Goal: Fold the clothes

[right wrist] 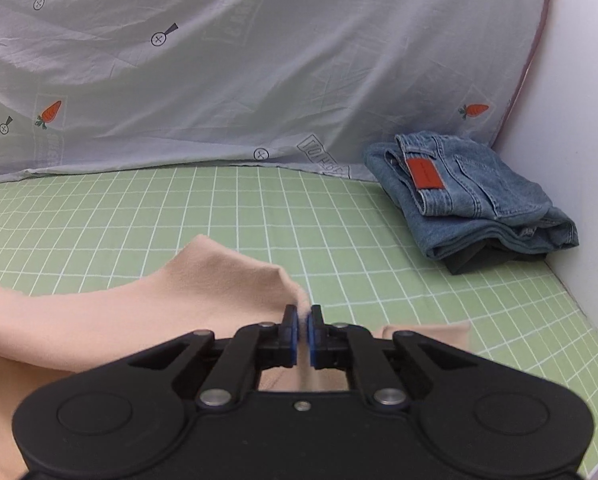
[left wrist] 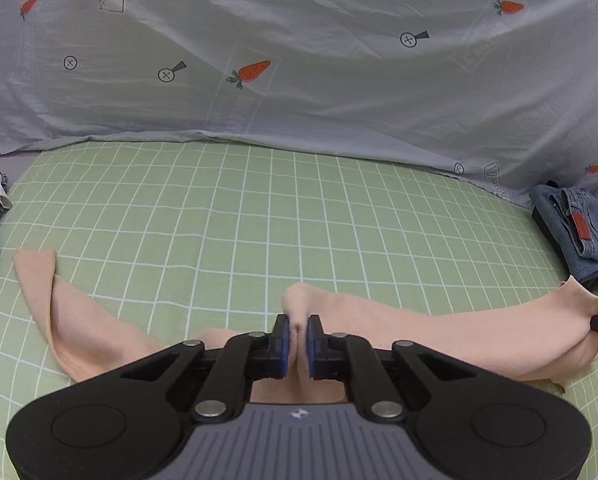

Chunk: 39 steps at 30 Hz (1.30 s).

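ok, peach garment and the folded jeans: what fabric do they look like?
Peach garment: looks like a thin, soft matte knit, possibly cotton jersey; it drapes limply and puckers where the right gripper pinches it. Folded jeans: blue denim, faded wash, visible seams, with an orange-brown patch that could be leather or imitation.

A: What's closest to the camera?
B: The right gripper (right wrist: 303, 330), its blue pads pinching a raised fold of peach garment (right wrist: 203, 280).
A: And behind?
B: Green checked sheet (right wrist: 259, 216); folded jeans (right wrist: 471, 196) far right.
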Available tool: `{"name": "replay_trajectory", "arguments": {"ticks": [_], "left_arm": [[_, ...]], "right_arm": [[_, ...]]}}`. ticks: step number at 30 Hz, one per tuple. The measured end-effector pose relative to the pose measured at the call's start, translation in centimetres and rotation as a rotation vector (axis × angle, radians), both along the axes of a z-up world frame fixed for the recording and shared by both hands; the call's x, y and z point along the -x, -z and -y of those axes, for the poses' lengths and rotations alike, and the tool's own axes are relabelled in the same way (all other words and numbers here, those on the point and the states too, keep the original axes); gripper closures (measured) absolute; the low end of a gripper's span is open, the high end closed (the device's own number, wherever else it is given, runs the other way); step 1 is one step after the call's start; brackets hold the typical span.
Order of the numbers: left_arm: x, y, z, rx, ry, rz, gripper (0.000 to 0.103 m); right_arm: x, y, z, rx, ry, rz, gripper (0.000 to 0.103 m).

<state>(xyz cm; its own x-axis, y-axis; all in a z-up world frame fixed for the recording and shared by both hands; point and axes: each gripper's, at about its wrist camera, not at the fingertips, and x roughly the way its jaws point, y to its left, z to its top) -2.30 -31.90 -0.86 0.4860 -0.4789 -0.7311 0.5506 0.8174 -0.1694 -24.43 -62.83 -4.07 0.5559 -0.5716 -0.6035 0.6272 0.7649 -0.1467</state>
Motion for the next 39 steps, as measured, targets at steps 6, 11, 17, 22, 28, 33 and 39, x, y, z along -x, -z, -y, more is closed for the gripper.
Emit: {"name": "replay_trajectory", "arguments": {"ticks": [6, 11, 17, 22, 28, 33, 39], "left_arm": [[-4.9, -3.0, 3.1, 0.074, -0.035, 0.077, 0.093], [-10.5, -3.7, 6.8, 0.083, -0.059, 0.145, 0.093], [-18.0, -0.5, 10.7, 0.045, -0.159, 0.186, 0.084], [-19.6, 2.8, 9.8, -0.001, -0.251, 0.08, 0.068], [-13.6, 5.6, 4.5, -0.079, -0.235, -0.088, 0.059], [-6.9, 7.8, 1.2, -0.169, -0.182, -0.218, 0.058], [-1.0, 9.4, -0.1, -0.238, -0.107, -0.261, 0.051]], "right_arm": [[-7.7, -2.1, 2.0, 0.087, -0.041, 0.061, 0.098], [-15.0, -3.0, 5.8, 0.084, -0.052, 0.121, 0.098], [-24.0, -0.6, 10.4, 0.072, -0.073, 0.116, 0.087], [-25.5, 3.2, 9.1, 0.09, -0.101, -0.024, 0.046], [-17.8, 7.0, 6.6, -0.045, -0.069, -0.154, 0.046], [-9.8, 8.5, 3.9, -0.183, 0.002, -0.186, 0.041], [-4.5, 8.3, 1.5, -0.313, 0.002, -0.155, 0.043]]}}
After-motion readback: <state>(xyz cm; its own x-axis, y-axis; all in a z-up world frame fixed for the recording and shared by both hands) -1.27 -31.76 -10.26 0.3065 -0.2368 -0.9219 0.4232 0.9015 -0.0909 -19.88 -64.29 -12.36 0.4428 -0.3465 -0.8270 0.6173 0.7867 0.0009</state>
